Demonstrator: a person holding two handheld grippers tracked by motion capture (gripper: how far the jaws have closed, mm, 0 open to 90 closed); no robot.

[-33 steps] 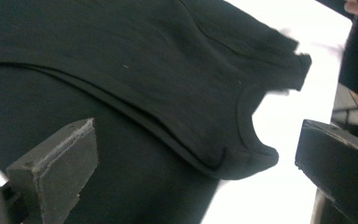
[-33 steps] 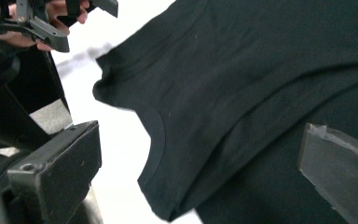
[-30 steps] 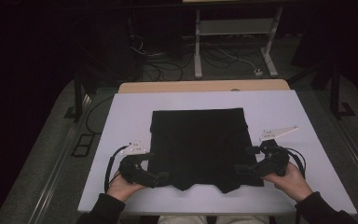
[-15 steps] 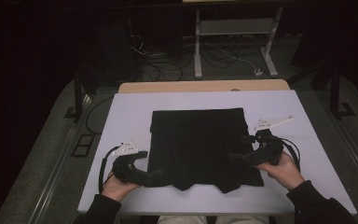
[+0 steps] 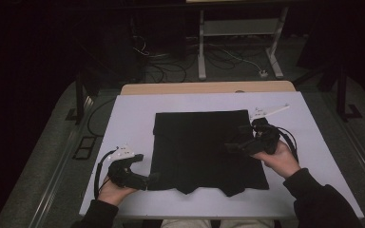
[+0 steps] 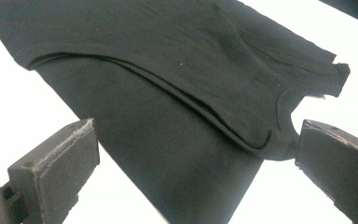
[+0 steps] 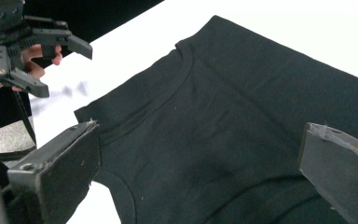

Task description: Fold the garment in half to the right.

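Note:
A black T-shirt lies folded flat in the middle of the white table. My left gripper rests at the shirt's near left corner, jaws wide open and empty. In the left gripper view the shirt and its collar lie just ahead of the left gripper. My right gripper hovers over the shirt's right part, open. In the right gripper view the shirt's neckline lies below the right gripper, and the left gripper shows farther off, open.
A wooden tabletop strip borders the table's far edge. Beyond it, cables and a metal stand sit on the dark floor. Bare white table surrounds the shirt on all sides.
My right gripper has risen from the shirt's near right corner and moved forward and inward over the shirt. My left gripper has drawn back slightly toward the near left.

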